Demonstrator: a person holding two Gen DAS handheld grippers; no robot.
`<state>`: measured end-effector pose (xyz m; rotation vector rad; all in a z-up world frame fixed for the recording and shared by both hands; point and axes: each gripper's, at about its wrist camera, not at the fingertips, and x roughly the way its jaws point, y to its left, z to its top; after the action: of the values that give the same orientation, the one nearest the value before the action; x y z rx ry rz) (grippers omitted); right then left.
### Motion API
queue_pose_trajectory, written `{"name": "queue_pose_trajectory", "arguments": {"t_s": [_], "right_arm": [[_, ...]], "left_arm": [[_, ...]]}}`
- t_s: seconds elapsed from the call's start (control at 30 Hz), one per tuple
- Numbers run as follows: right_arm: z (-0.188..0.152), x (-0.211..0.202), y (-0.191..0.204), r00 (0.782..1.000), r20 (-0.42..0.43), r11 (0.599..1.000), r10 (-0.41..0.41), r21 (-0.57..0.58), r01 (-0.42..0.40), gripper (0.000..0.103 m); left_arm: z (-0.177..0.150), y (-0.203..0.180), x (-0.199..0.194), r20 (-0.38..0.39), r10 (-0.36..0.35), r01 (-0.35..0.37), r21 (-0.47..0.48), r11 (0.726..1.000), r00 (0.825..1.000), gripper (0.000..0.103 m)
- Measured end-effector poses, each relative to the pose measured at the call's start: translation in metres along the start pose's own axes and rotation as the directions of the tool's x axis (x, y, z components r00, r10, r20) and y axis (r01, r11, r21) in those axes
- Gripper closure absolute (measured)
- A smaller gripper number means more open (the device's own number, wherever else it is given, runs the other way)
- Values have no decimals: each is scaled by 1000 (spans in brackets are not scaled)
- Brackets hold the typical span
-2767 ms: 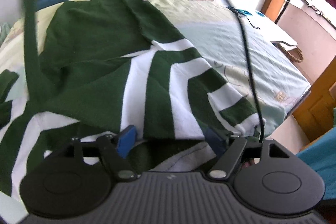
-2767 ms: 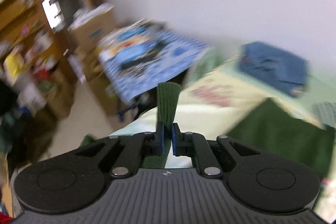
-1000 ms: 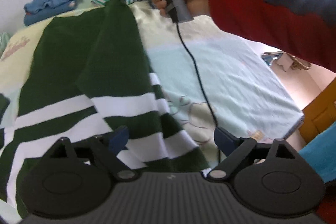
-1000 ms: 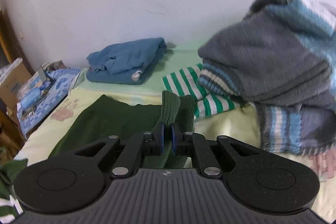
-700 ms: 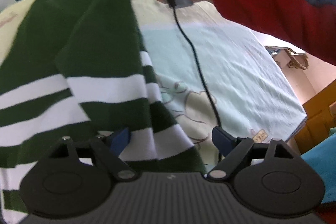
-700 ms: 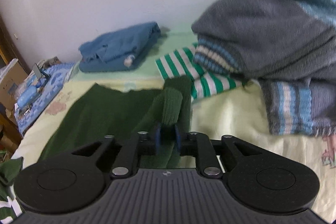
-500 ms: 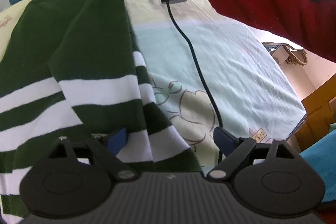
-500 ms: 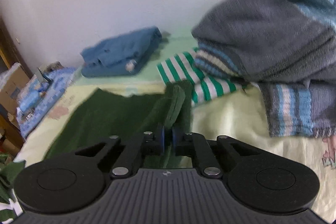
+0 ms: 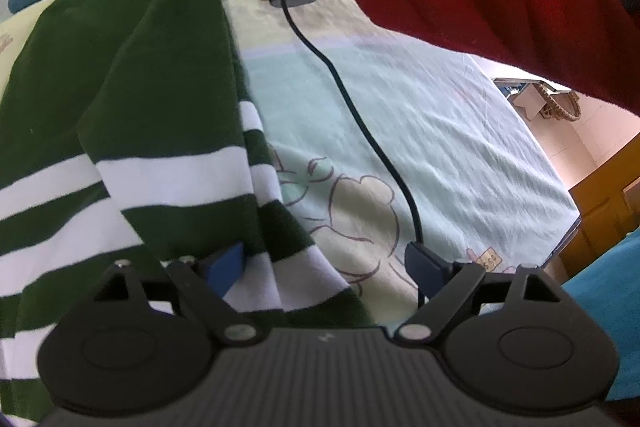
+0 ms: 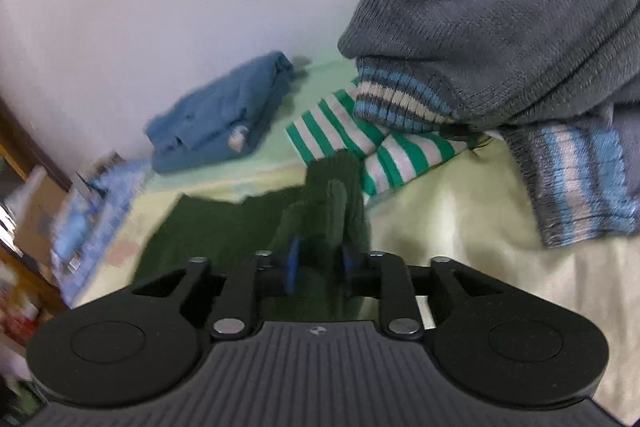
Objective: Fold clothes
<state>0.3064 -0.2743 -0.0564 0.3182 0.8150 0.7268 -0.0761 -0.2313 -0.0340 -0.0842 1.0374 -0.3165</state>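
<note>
Right tool jaws just opened; green sweater flat on bed.

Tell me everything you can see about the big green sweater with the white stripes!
The green sweater is dark green knit, looks soft, with wide white bands across its lower part. It lies spread on the bed sheet, one side folded over the middle. The right gripper has just been opening; a ribbed green end stands loose between its jaws, pads apart from it. The left gripper is open over the striped part nearest it, not squeezing.
</note>
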Motion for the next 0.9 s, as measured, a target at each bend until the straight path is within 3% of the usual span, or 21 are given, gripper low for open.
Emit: {"name": "queue_pose_trajectory", "arguments": {"t_s": [0.1,0.17,0.27,0.33,0.4,0.5,0.67,0.77,0.9], "right_arm": [[4,-2,6,999,-3,999,34,-4,-34,97],[9,-7,10,991,1,990,137,22,-137,97],[19,-20,9,947,69,942,314,100,-320,98],[24,-17,5,960,85,954,266,120,-275,98],[25,-7,-1,987,60,982,150,104,-155,98],[16,9,-5,1000,11,999,18,26,-19,98],[3,18,2,1000,15,995,-25,-98,26,101],[4,9,10,997,40,987,-58,-147,64,94],[3,-26,19,975,184,969,-128,-185,162,63]], "left_arm": [[1,0,1,-2,-3,3,2,1000,1000,16],[2,-1,3,-5,-5,5,7,1000,1000,16],[4,1,3,-10,-10,10,6,1000,1000,15],[4,2,3,-12,-15,15,3,1000,1000,15],[4,2,4,-15,-16,16,5,1000,1000,14],[4,1,4,-19,-24,24,6,1000,1000,11],[6,-3,6,-26,-28,29,20,999,999,9],[7,-3,7,-29,-34,34,28,999,999,7],[7,-1,7,-31,-44,46,40,998,999,7]]}}
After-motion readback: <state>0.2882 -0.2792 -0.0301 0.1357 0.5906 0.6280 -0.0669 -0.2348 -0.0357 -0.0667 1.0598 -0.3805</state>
